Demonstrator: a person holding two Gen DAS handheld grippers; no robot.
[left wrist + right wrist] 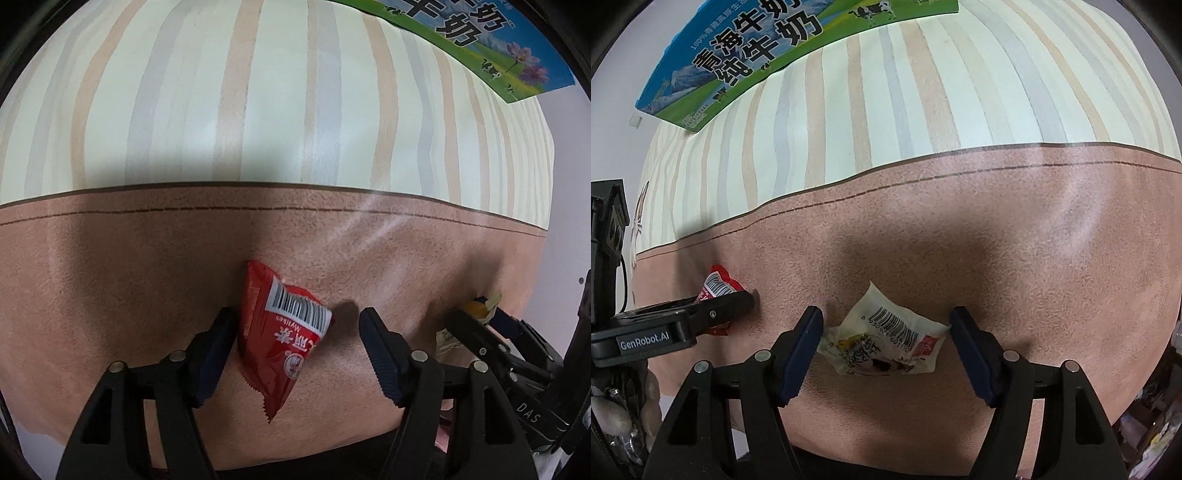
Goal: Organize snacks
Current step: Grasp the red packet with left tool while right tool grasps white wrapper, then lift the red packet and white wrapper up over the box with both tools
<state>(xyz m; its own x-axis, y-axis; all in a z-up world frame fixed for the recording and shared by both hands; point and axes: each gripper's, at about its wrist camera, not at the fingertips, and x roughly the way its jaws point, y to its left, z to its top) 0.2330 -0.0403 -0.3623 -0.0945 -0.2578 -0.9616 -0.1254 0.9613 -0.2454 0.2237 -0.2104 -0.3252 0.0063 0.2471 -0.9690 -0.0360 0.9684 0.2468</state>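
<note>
Both grippers' fingers stand spread, the left gripper [295,328] around a red packet [282,332], the right gripper [886,328] around a white packet [886,341]; either slack packet could slide aside on closing.

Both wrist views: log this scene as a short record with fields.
surface: tablecloth, brown band near, striped part beyond
left hand-held gripper: open, red snack packet between the fingers, touching one pad, clear of the other
right hand-held gripper: open, white snack packet lying between the fingers
far item: milk carton on the striped part
packet faces: barcodes up on both
arrangement: the two grippers side by side, one packet each
</note>
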